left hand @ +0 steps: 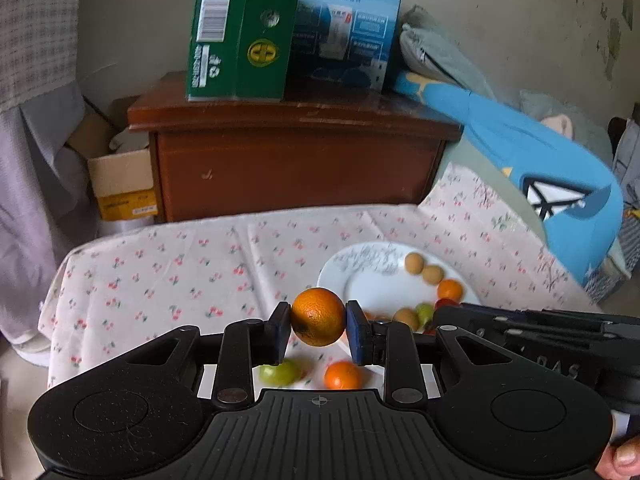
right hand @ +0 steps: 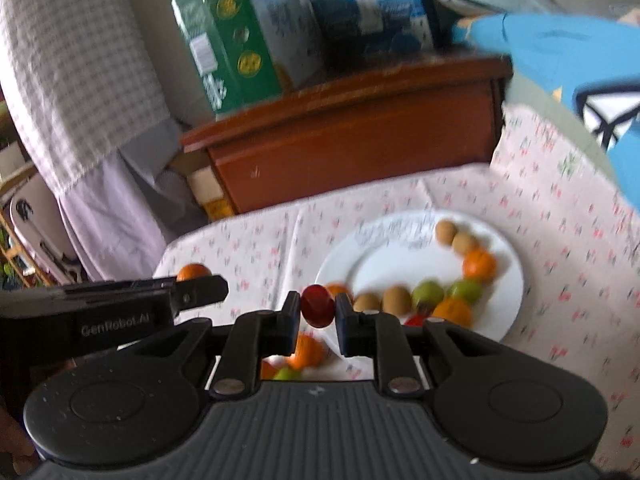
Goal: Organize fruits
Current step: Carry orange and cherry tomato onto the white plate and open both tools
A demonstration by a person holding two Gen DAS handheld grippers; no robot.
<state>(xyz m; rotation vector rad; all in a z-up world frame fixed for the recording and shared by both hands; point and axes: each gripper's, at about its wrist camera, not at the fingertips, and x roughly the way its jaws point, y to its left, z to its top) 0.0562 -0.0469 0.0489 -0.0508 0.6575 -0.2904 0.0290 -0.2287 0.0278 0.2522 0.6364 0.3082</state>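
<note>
My left gripper [left hand: 318, 322] is shut on an orange [left hand: 318, 316], held above the cherry-print tablecloth [left hand: 180, 264]. The right gripper [right hand: 318, 312] is shut on a small dark red fruit [right hand: 317, 306], lifted near the left rim of the white plate [right hand: 384, 268]. On the plate lies a curved row of fruits: brown ones [right hand: 446, 232], oranges [right hand: 479, 265] and green ones [right hand: 428, 294]. Loose on the cloth under the left gripper are a green fruit [left hand: 280, 372] and a small orange [left hand: 342, 376]. In the right wrist view the left gripper's body [right hand: 120, 308] shows at the left with its orange [right hand: 194, 271] peeking above.
A brown wooden cabinet [left hand: 296, 160] stands behind the table, with a green box [left hand: 244, 32] and a blue box [left hand: 348, 24] on top. A blue garment [left hand: 540, 168] lies at the right. A cardboard box [left hand: 120, 184] and checked cloth [right hand: 80, 80] are at the left.
</note>
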